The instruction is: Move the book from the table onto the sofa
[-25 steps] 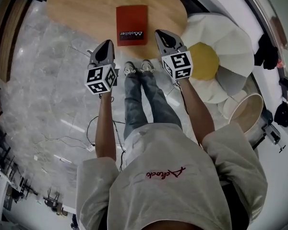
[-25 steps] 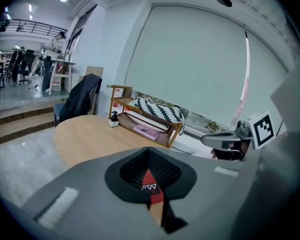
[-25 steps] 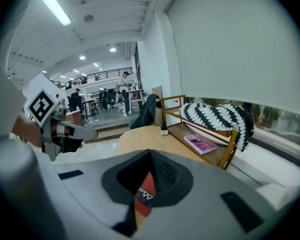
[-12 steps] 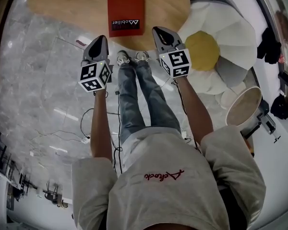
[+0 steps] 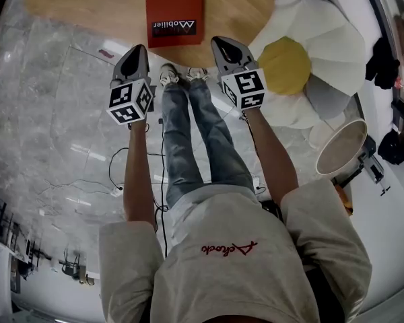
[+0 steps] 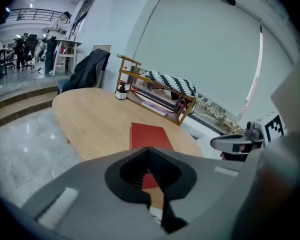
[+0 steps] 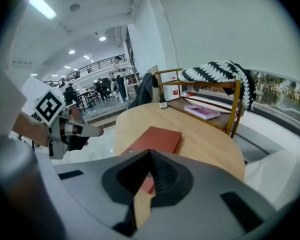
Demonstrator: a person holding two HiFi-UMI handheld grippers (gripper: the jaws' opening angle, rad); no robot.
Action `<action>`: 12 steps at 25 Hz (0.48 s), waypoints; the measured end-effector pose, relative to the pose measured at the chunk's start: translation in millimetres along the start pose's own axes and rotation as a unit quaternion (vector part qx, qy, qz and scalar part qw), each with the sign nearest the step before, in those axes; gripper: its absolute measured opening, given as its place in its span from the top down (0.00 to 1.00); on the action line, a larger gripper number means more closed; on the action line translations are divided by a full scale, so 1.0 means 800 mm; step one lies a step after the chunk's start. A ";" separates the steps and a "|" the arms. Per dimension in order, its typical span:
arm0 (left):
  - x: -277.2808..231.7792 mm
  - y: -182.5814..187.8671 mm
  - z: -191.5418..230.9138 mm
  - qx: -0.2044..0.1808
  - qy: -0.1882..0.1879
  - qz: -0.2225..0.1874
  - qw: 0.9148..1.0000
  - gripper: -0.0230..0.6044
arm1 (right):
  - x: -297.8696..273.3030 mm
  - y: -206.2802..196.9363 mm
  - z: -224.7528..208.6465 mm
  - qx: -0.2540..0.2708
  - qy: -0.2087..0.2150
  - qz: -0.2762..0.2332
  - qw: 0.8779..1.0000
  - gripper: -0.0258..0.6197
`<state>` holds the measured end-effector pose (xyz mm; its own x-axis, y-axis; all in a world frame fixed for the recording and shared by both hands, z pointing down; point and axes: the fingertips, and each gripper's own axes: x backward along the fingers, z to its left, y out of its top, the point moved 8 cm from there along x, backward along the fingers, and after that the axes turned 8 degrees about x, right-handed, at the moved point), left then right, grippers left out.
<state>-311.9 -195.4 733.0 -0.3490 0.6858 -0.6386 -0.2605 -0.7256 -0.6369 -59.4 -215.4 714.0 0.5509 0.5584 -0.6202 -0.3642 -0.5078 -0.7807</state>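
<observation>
Right, both tools are out in front and neither has anything. The left tool (image 5: pixel 141 48) has its jaws together and empty, and the right tool (image 5: pixel 218 42) is closed and empty too. Both hover just short of the worktop (image 5: pixel 87 5).

The book (image 5: pixel 175 9) lies flat on the wood, red cover up, its near short edge close to the rim facing the person, roughly between the two tools. The sofa (image 5: pixel 323 39), which I take to be the white petal-shaped seat with the yellow centre, sits just beside the worktop on the right.

It looks like a stiff hardback, so it shouldn't flop, and I'd guess it has moderate weight. The cover looks smooth, so it could slip in a shallow pinch. Lying flat, it gives the jaws nothing to bite until an edge is free. The near short edge looks the best place, perhaps with a tool at each corner, biting deep.

The head view cuts off the book's far end. In both gripper views the tool's own body covers the near edge. I can't judge its thickness, and much of the sofa is out of view.
</observation>
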 end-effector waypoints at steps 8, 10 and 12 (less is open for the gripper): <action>-0.046 -0.009 0.020 0.002 0.002 0.020 1.000 0.95 | -0.040 -0.018 -0.008 -0.026 -0.005 0.002 1.000 0.95; -0.059 -0.013 0.026 0.002 0.002 0.026 1.000 0.95 | -0.054 -0.023 -0.013 -0.033 -0.007 0.003 0.999 0.95; -0.071 -0.018 0.030 0.005 0.002 0.033 0.999 0.95 | -0.066 -0.027 -0.015 -0.038 -0.006 0.006 0.999 0.95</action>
<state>-309.6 -225.7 788.7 -0.3618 0.6369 -0.6808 -0.2462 -0.7696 -0.5892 -71.3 -241.8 764.7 0.5373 0.5598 -0.6309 -0.3117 -0.5633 -0.7652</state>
